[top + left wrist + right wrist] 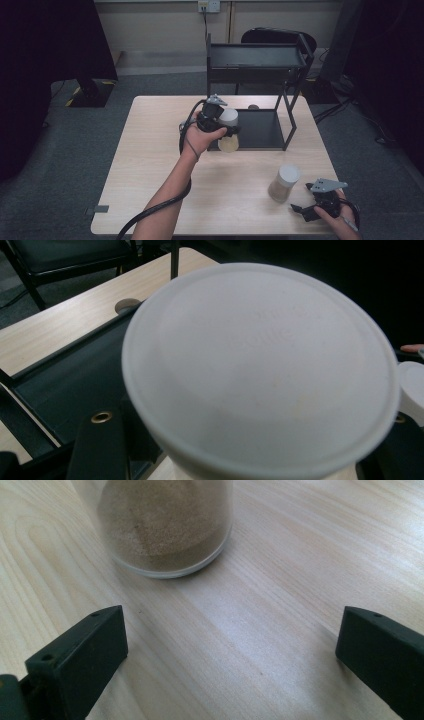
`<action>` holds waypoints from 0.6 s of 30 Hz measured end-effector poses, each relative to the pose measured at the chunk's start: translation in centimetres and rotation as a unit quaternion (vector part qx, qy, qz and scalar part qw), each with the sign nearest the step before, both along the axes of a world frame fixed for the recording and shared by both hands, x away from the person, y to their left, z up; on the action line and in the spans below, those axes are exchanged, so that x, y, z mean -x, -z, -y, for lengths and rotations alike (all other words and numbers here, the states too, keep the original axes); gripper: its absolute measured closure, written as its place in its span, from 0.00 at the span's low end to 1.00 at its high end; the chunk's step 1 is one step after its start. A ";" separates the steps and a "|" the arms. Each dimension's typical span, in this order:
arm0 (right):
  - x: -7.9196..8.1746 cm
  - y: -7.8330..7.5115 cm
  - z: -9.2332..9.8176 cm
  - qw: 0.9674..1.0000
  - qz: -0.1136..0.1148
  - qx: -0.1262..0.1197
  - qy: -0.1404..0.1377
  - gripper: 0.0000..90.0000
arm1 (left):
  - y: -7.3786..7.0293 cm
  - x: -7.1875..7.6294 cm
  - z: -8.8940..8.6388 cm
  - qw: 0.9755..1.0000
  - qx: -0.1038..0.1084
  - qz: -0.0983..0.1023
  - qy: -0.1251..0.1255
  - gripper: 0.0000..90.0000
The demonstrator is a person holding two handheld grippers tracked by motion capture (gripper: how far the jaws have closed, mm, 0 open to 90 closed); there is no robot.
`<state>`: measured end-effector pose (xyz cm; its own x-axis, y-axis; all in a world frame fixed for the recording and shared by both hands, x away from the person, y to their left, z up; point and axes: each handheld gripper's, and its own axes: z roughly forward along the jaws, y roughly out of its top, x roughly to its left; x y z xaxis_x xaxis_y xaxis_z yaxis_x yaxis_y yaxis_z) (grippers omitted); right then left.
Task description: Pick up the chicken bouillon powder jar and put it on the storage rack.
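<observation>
A jar with a white lid (pixel 229 117) and beige powder inside hangs at the front left corner of the black rack's lower tray (pixel 264 131). My left gripper (pixel 231 131) is shut around its body. In the left gripper view the jar's lid (pixel 260 370) hides the jaws, with the tray (pixel 65 375) behind it. A second jar (pixel 284 182) of the same kind stands on the table at the front right. My right gripper (pixel 303 210) sits just behind it, open. In the right gripper view that jar (pixel 165 525) is ahead of the gripper (pixel 230 645) and apart from it.
The black two-level rack has an upper shelf (pixel 255 55) over the lower tray, on thin legs. A dark chair (pixel 275 36) stands behind the table. Bare wooden tabletop (pixel 150 165) spreads at the left and front. The second jar's lid (pixel 412 390) peeks in at the right edge.
</observation>
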<state>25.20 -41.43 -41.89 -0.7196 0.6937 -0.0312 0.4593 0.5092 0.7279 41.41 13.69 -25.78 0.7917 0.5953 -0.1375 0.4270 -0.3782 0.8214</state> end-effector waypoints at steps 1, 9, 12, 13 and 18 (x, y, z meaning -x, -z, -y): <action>0.0 0.0 0.0 1.000 0.000 0.000 0.000 0.00 | -0.2 0.0 0.1 1.000 -0.002 0.002 -0.001 0.39; 0.0 0.0 0.0 1.000 0.000 0.000 0.000 0.00 | -1.9 -0.4 0.5 1.000 -0.007 0.008 -0.004 0.39; 0.0 0.0 0.0 1.000 0.000 0.000 0.000 0.00 | -2.5 -0.6 0.6 1.000 -0.007 0.007 -0.005 0.39; 0.0 0.0 0.0 1.000 0.000 0.000 0.000 0.00 | -2.8 -0.6 0.6 1.000 -0.007 0.008 -0.005 0.39; 0.0 0.0 0.0 1.000 0.001 0.000 0.000 0.00 | -3.8 -0.9 0.9 1.000 -0.007 0.012 -0.008 0.39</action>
